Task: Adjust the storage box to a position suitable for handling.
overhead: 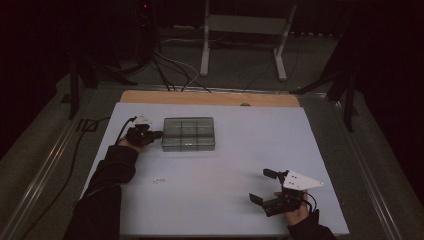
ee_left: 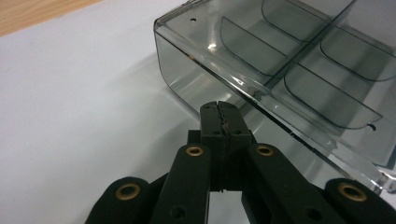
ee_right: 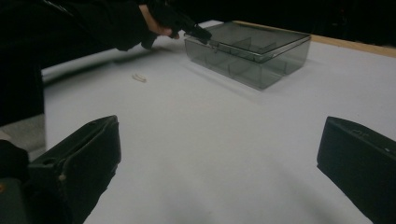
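Observation:
A smoky clear plastic box [overhead: 188,133] with a lid and inner dividers stands on the white table top [overhead: 225,165], left of centre. My left gripper [overhead: 157,134] is shut with nothing between its jaws; its tips are at the box's left side. In the left gripper view the closed tips [ee_left: 222,113] sit just under the lid's rim of the box [ee_left: 289,60]. My right gripper [overhead: 262,186] rests open near the front right of the table, far from the box [ee_right: 250,51]. Nothing lies between its wide-apart jaws [ee_right: 219,158]. The left gripper [ee_right: 198,32] touches the box's near corner there.
A small white piece [overhead: 159,180] lies on the table in front of the box, also in the right gripper view as a small white piece [ee_right: 138,77]. A wooden strip [overhead: 210,98] runs along the far edge. Cables and a metal stand [overhead: 245,30] lie beyond on the floor.

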